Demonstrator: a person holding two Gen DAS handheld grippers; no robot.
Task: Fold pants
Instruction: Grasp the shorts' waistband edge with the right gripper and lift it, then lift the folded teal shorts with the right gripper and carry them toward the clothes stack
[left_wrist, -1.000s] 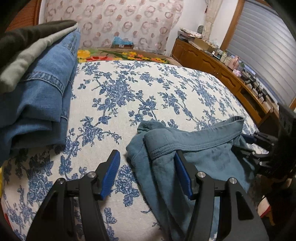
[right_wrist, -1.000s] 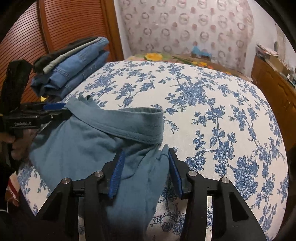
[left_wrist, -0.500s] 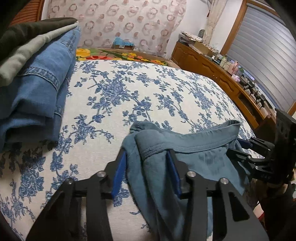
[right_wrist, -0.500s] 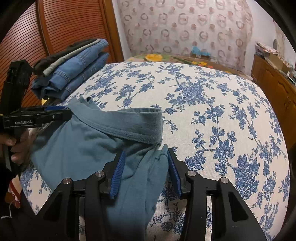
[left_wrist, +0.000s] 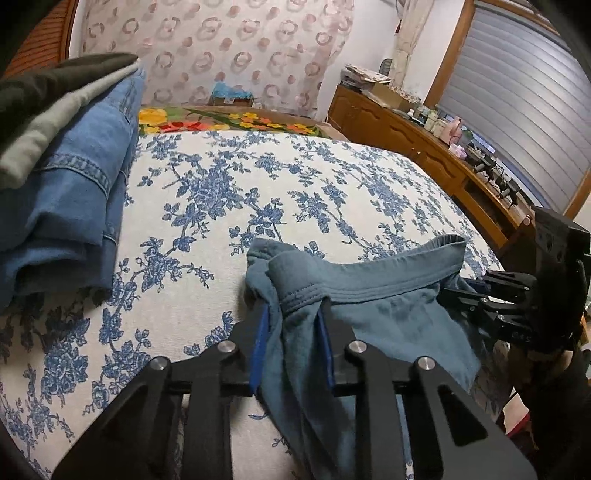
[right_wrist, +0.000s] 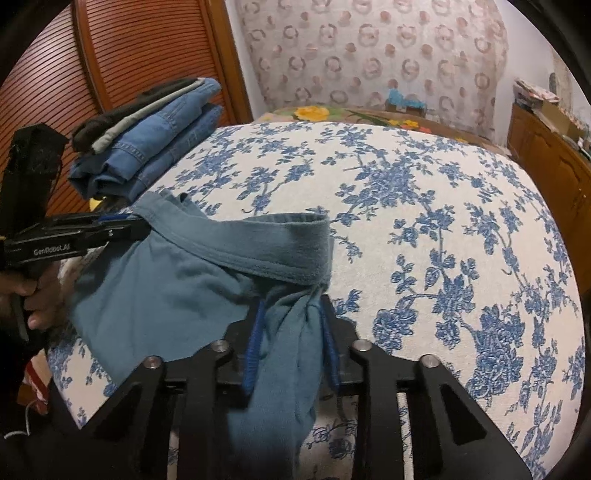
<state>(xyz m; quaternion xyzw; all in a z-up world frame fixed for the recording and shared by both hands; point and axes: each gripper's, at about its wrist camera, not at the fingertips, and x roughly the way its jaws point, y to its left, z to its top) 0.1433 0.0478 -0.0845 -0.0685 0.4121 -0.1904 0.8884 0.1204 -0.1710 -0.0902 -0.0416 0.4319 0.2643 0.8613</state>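
Teal-blue pants (left_wrist: 369, 295) lie at the near edge of the flowered bed (left_wrist: 295, 192), waistband facing the room. In the left wrist view my left gripper (left_wrist: 291, 317) is closing its jaws, and the blue pads squeeze a bunched waistband corner. The right wrist view shows my right gripper (right_wrist: 291, 317) also closing, its pads pinching the other waistband corner of the pants (right_wrist: 184, 280). Each gripper appears in the other's view: the right gripper (left_wrist: 454, 291) at the far right, and the left gripper (right_wrist: 140, 227) at the left, held by a hand (right_wrist: 40, 295).
A stack of folded jeans and dark clothes (left_wrist: 74, 184) sits at the bed's left edge, also seen as the stack (right_wrist: 155, 147). A wooden sideboard (left_wrist: 424, 147) with small items runs along the right wall. A slatted wardrobe door (right_wrist: 129, 55) stands behind the stack.
Both grippers' jaws have narrowed onto the waistband corners, bunching the cloth between the pads. The left gripper slid in over the pants' corner; the right one kept its place.
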